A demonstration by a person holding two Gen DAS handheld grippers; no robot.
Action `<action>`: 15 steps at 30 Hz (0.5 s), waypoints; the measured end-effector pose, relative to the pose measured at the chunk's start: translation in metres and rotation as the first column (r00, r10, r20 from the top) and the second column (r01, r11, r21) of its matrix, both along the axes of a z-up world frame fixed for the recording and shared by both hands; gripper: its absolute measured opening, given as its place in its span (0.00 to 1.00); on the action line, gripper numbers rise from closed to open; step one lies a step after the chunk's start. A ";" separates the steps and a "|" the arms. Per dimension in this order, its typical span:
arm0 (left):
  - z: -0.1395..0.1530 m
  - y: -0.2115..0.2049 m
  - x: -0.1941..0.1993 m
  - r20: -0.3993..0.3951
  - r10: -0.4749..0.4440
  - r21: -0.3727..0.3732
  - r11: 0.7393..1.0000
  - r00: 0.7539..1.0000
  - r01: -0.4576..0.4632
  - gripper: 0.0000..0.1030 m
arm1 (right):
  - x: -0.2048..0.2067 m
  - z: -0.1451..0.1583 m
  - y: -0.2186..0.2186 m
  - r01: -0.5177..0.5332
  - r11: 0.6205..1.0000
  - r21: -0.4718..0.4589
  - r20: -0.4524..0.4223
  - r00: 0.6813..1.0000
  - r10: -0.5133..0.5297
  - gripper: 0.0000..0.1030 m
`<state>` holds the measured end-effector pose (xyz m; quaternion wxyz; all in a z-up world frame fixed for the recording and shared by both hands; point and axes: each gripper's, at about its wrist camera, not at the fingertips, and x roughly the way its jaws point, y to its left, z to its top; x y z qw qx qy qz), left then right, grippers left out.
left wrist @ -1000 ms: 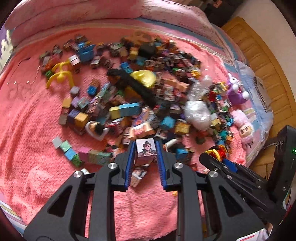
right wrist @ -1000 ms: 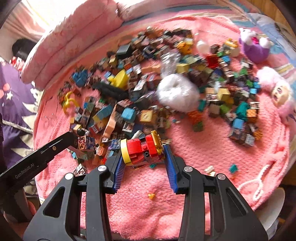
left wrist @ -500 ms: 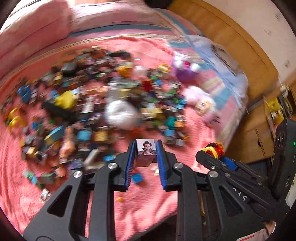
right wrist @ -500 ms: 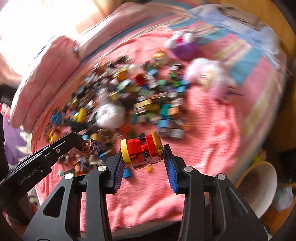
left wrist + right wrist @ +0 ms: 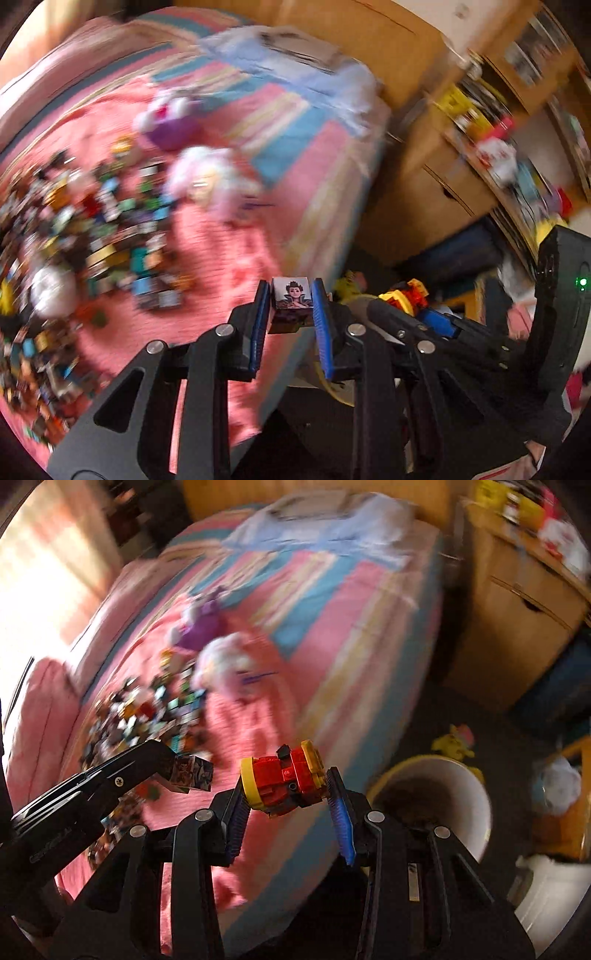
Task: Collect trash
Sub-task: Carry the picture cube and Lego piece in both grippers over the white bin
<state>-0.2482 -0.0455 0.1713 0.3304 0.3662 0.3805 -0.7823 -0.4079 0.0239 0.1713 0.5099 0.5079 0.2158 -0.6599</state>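
Note:
My left gripper (image 5: 291, 308) is shut on a small picture cube (image 5: 291, 301) with a cartoon face, held in the air over the bed's right edge. The same cube (image 5: 192, 773) shows at the left gripper's tip in the right wrist view. My right gripper (image 5: 286, 790) is shut on a red and yellow brick toy (image 5: 284, 777), which also shows in the left wrist view (image 5: 408, 295). A white round bin (image 5: 465, 794) with a yellow rim stands on the floor just right of the right gripper. Many small cubes (image 5: 110, 229) lie scattered on the pink blanket (image 5: 221, 273).
Two plush toys (image 5: 207, 181) lie on the bed past the cubes. A wooden cabinet (image 5: 517, 627) and cluttered shelves (image 5: 517, 129) stand to the right. A small yellow toy (image 5: 454, 742) lies on the dark floor behind the bin. The view is motion-blurred.
Both grippers have swung right, away from the pile of cubes to the bed's edge, each still holding its object. The bin and the cabinet have come into view.

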 end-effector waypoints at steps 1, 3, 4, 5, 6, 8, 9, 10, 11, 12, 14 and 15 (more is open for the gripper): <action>-0.001 0.004 -0.015 0.001 -0.038 0.000 0.999 0.999 0.038 0.22 | -0.012 0.000 0.008 0.030 1.000 0.003 0.000 1.000 -0.030 0.38; -0.003 0.012 -0.038 0.004 -0.098 0.005 0.995 0.995 0.098 0.22 | -0.031 -0.001 0.022 0.077 0.997 0.010 0.000 0.997 -0.077 0.38; -0.006 0.017 -0.051 0.007 -0.134 0.008 0.991 0.991 0.134 0.22 | -0.040 -0.003 0.031 0.104 0.994 0.017 -0.002 0.995 -0.104 0.38; -0.008 0.024 -0.064 0.011 -0.170 0.014 0.985 0.985 0.170 0.22 | -0.049 -0.005 0.041 0.132 0.991 0.027 -0.002 0.991 -0.132 0.38; -0.009 0.028 -0.073 0.014 -0.195 0.018 0.981 0.981 0.194 0.22 | -0.057 -0.009 0.051 0.160 0.986 0.039 -0.002 0.987 -0.160 0.38; -0.017 0.041 -0.095 0.024 -0.258 0.030 0.966 0.966 0.258 0.22 | -0.072 -0.018 0.066 0.204 0.977 0.062 0.000 0.979 -0.205 0.38; -0.022 0.049 -0.107 0.032 -0.293 0.036 0.956 0.956 0.292 0.22 | -0.078 -0.021 0.074 0.224 0.972 0.072 0.000 0.974 -0.225 0.38; -0.025 0.053 -0.114 0.038 -0.312 0.040 0.950 0.949 0.311 0.22 | -0.085 -0.026 0.082 0.245 0.966 0.085 0.004 0.969 -0.246 0.38; -0.030 0.059 -0.123 0.047 -0.336 0.048 0.941 0.941 0.334 0.22 | -0.091 -0.033 0.090 0.265 0.959 0.100 0.008 0.964 -0.267 0.38; -0.038 0.065 -0.132 0.059 -0.361 0.062 0.932 0.931 0.357 0.22 | -0.095 -0.040 0.095 0.280 0.953 0.114 0.011 0.959 -0.283 0.38; -0.051 0.070 -0.143 0.073 -0.384 0.090 0.922 0.921 0.377 0.22 | -0.104 -0.055 0.109 0.314 0.938 0.147 0.028 0.946 -0.322 0.38; -0.058 0.073 -0.147 0.081 -0.393 0.104 0.917 0.916 0.384 0.22 | -0.107 -0.060 0.115 0.325 0.932 0.160 0.036 0.942 -0.335 0.38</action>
